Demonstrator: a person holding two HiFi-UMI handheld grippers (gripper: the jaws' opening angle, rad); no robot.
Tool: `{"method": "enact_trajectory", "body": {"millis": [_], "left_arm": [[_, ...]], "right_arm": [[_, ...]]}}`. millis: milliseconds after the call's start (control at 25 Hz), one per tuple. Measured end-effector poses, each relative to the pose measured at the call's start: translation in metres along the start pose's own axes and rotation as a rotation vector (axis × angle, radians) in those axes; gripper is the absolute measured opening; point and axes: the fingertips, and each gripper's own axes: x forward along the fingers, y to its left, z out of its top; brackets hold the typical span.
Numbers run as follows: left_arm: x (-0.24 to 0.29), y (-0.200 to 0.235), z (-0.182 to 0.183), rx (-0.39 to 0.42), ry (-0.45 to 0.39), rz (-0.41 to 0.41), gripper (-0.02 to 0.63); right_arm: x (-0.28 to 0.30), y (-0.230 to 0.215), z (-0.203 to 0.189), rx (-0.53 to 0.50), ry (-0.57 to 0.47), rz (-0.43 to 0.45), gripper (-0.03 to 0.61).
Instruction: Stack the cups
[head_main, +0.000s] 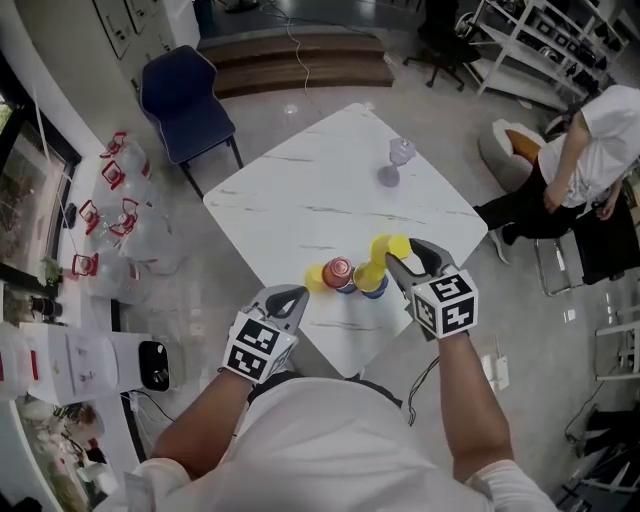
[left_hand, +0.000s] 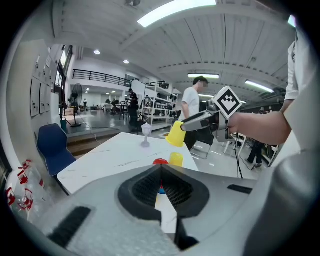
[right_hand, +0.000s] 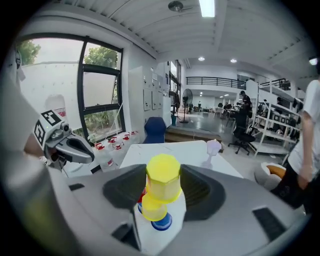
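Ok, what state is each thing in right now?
right gripper: shut on held yellow cup
held yellow cup: in the air above the table
left gripper: shut, empty
second yellow cup: stacked on blue cup
third yellow cup: on table beside red cup
red cup: on table, ungripped
goblet: upright, apart from cups

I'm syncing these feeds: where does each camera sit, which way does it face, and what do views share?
Head view: on the head, facing steeply down at the white table; forearms, left gripper and right gripper show.
Left gripper view: rides the left gripper, facing across the table past its closed jaws; right gripper and hand show.
Right gripper view: rides the right gripper, facing along jaws clamped on the yellow cup; left gripper shows at left.
Shared: all three show the clear goblet.
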Motion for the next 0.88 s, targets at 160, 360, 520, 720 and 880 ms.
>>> {"method": "enact_trajectory", "body": {"millis": [160, 360, 520, 720, 880], "left_arm": [[-0.003, -0.001, -0.002, 0.000, 0.001, 0.003, 0.009], [-0.008, -0.001, -0.005, -0.006, 0.005, 0.004, 0.009], [-0.012, -0.001, -0.007, -0.007, 0.008, 0.006, 0.009], [-0.016, 0.000, -0.012, -0.015, 0.011, 0.011, 0.009], [-0.016, -0.002, -0.014, -0.020, 0.016, 0.014, 0.009]], "right_arm": [[0.002, 0.017, -0.005, -0.001, 0.016, 0.030, 0.216], [0.011, 0.036, -0.011, -0.017, 0.069, 0.070, 0.218], [0.023, 0.050, -0.015, -0.042, 0.114, 0.100, 0.218], [0.033, 0.055, -0.018, -0.054, 0.133, 0.113, 0.218], [0.036, 0.056, -0.020, -0.060, 0.140, 0.119, 0.219]]}}
